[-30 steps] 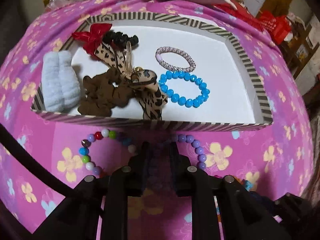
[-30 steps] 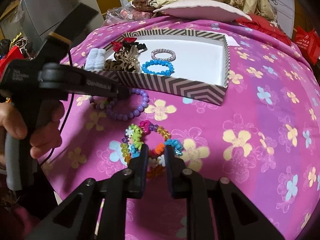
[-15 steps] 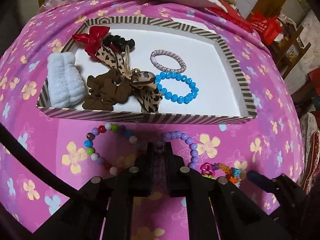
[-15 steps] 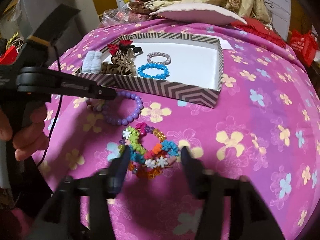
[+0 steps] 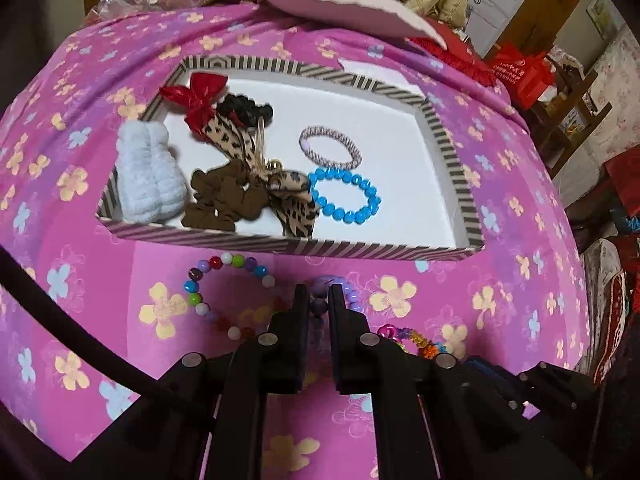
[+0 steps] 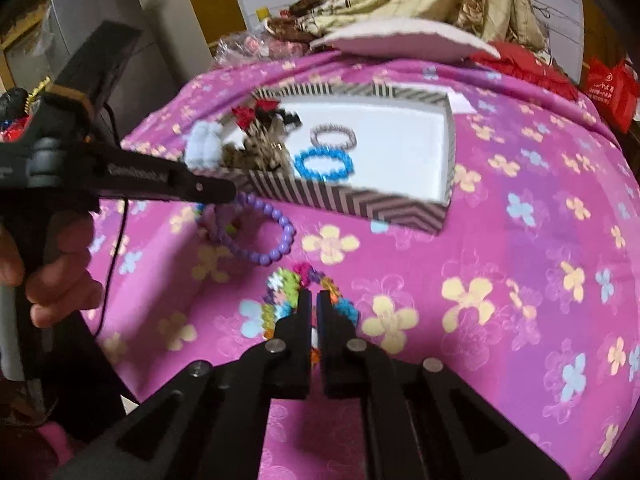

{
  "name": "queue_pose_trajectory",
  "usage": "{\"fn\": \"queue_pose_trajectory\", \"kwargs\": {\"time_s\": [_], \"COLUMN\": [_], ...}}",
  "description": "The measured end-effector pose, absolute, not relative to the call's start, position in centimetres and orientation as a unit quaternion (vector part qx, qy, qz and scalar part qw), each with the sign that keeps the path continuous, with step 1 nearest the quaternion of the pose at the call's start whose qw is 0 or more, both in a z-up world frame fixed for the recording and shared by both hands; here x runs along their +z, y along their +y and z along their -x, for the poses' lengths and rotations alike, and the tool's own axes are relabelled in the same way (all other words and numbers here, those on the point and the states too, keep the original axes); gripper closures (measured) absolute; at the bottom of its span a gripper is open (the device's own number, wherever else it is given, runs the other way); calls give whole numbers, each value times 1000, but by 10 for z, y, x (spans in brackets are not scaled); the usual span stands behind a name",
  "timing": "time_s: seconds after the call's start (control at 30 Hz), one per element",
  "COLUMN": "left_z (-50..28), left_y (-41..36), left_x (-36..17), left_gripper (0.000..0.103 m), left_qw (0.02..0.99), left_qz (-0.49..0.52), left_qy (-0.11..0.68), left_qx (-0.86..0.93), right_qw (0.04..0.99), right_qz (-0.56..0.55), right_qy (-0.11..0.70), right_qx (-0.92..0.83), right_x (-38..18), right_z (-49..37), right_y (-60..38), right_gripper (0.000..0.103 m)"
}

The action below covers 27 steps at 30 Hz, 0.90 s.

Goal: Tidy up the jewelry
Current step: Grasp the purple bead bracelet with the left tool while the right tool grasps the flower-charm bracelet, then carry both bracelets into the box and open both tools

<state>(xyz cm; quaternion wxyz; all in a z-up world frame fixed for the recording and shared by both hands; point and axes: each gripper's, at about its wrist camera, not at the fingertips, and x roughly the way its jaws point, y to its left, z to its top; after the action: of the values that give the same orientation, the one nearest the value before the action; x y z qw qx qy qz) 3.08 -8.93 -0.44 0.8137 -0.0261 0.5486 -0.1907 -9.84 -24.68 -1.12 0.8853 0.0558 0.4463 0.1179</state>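
Observation:
A striped box [image 5: 360, 247] with a white floor sits on the pink flowered cloth. In it lie a blue bead bracelet [image 5: 345, 197], a woven pink bracelet [image 5: 330, 146] and several hair ties and bows. My left gripper [image 5: 319, 294] is shut on a purple bead bracelet [image 5: 329, 281], just in front of the box. From the right wrist view that purple bracelet [image 6: 280, 232] hangs partly lifted off the cloth. My right gripper [image 6: 315, 298] is shut on a multicoloured flower-bead bracelet [image 6: 288, 284]. A bracelet of mixed round beads [image 5: 224, 280] lies on the cloth left of the left gripper.
A hand [image 6: 52, 264] holds the left gripper's handle, with a black cable trailing. A pale cushion [image 5: 340, 8] and piled blankets sit behind the box. Red bags [image 6: 608, 88] stand at the far right. The cloth falls away at its left and right edges.
My left gripper closed on the purple bracelet and rose a little with it. My right gripper opened wide over the multicoloured bracelet, then shut on it.

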Motion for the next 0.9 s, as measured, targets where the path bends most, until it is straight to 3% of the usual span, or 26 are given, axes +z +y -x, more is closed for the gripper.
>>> {"fn": "queue_pose_trajectory", "kwargs": {"time_s": [0.1, 0.17, 0.23, 0.47, 0.63, 0.9], "left_z": [-28, -26, -25, -23, -25, -26], "left_y": [-87, -86, -86, -86, -86, -84], "left_x": [3, 4, 2, -3, -4, 8], "left_gripper": [77, 77, 77, 77, 77, 77], "left_qw": [816, 817, 815, 813, 811, 813], "left_qz": [28, 28, 29, 30, 34, 42], "left_qy": [544, 543, 545, 550, 553, 547], "left_qx": [-193, -193, -193, -189, -188, -197], "right_qw": [889, 889, 880, 856, 847, 867], "right_qz": [-46, -14, -3, 39, 34, -35], "right_qy": [439, 444, 459, 494, 507, 467], "right_qx": [121, 111, 124, 150, 157, 170], "right_x": [-5, -11, -19, -46, -57, -17], "right_z": [99, 99, 97, 79, 71, 87], "right_y": [-246, -240, -231, -208, -215, -236], "right_gripper": [101, 94, 69, 71, 89, 91]}}
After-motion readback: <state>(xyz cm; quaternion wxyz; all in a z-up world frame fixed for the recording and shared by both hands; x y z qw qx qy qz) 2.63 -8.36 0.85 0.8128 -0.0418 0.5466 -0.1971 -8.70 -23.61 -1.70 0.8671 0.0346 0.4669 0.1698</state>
